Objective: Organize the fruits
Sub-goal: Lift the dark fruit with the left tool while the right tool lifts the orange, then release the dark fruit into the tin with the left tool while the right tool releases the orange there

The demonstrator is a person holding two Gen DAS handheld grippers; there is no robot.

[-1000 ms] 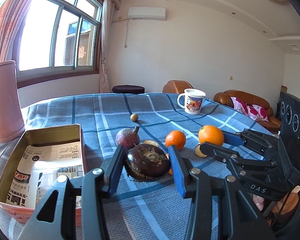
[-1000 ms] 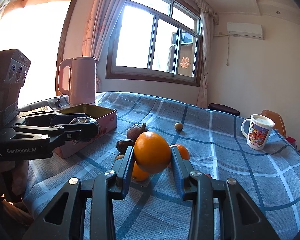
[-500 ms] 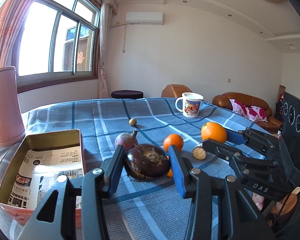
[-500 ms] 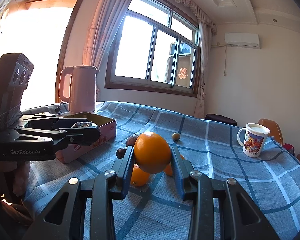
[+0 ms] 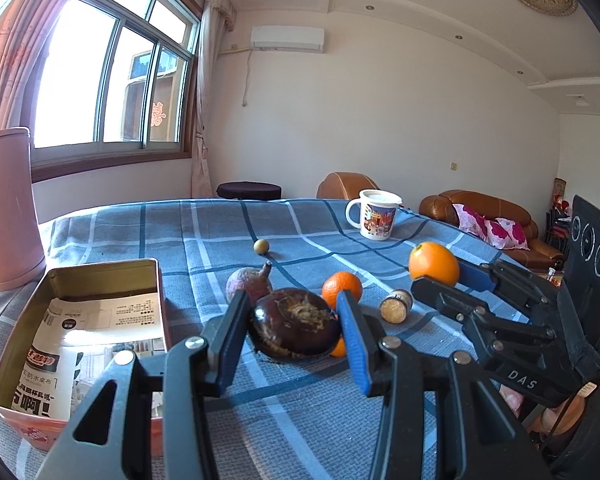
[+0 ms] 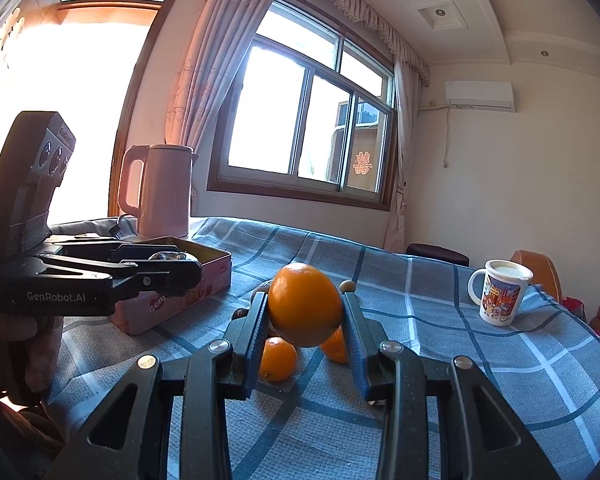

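Both wrist views look low and close across the checked tablecloth [image 5: 220, 240], sharing the mug [image 6: 500, 298].

Around the open tin [image 5: 100, 280], cloth lies bare in front, while a kettle [image 5: 4, 208] stands just behind and loose fruit [image 5: 342, 286] crowds its right side.

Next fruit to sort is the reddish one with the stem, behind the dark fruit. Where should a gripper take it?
Grip the reddish fruit across its round body, one pad on each flank, coming from above. Its stem points up and toward the far side, too thin to hold. Beside it, the tin and small orange crowd a level approach.
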